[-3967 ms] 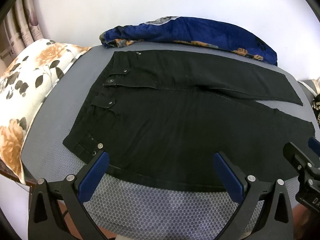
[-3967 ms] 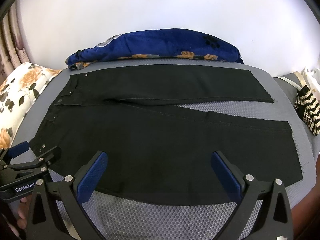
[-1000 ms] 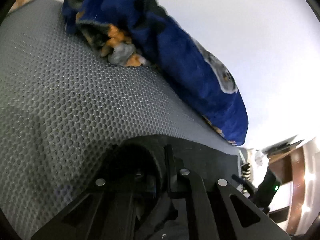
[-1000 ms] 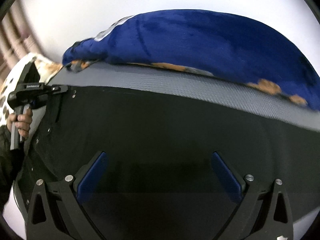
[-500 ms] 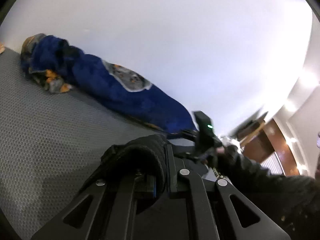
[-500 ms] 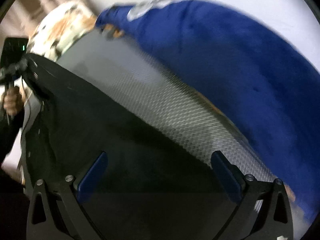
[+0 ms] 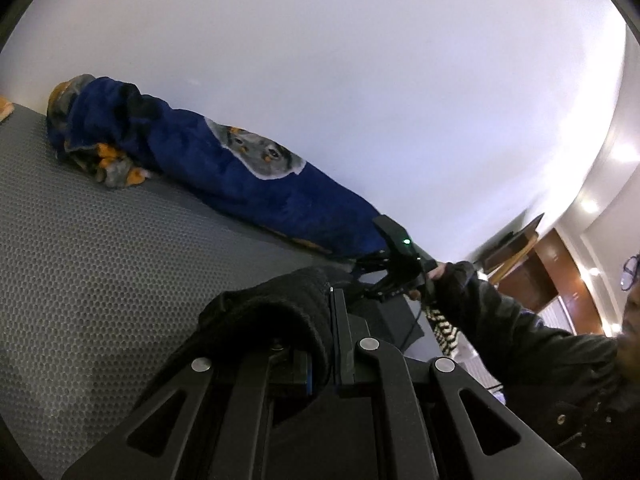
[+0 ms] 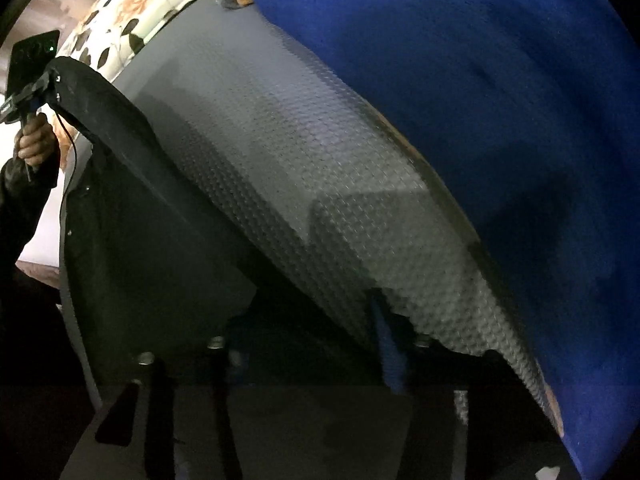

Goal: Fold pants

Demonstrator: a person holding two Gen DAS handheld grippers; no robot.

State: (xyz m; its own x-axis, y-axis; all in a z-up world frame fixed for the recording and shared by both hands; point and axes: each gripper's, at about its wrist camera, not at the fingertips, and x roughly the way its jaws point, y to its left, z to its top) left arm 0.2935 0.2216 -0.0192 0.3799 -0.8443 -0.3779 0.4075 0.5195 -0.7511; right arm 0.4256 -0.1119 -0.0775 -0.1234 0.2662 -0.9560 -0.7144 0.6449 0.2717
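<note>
1. The left hand-held gripper (image 7: 320, 344) is staying fully closed, pinching a bunched fold of the black pants (image 7: 272, 312) between its jaws; the cloth is humping up over the fingers in the left wrist view.
2. The right hand-held gripper (image 8: 304, 344) is closing at this moment, pointing steeply down at the pants' edge near the far side of the bed. Its blue-padded finger (image 8: 386, 344) is showing, blurred, and dark cloth is lying between the jaws, but I cannot tell whether the pads are pressing on it yet.
3. The pants (image 8: 132, 208) are lying mostly flat on the grey mesh mattress (image 8: 280, 152). The waist corner is being lifted off the mattress toward its pillow end, where the left tool, held in the person's hand (image 8: 34, 144), is gripping it.
4. Judging by the way it is sagging in a smooth curve, the fabric is looking like a mid-weight denim or twill: soft, limp, not fragile, not slippery. It is likely to drape and drag under its own weight, so both held points should be travelling together.
5. The best holds are probably the sewn edges, the waistband and the leg seam or hem, where the layers are thick enough to pinch without slipping.
6. Beyond the pants, a blue plush blanket (image 8: 460, 80) is lying along the bed's far edge against the wall, and a floral pillow (image 8: 132, 12) is sitting at the bed's end.
</note>
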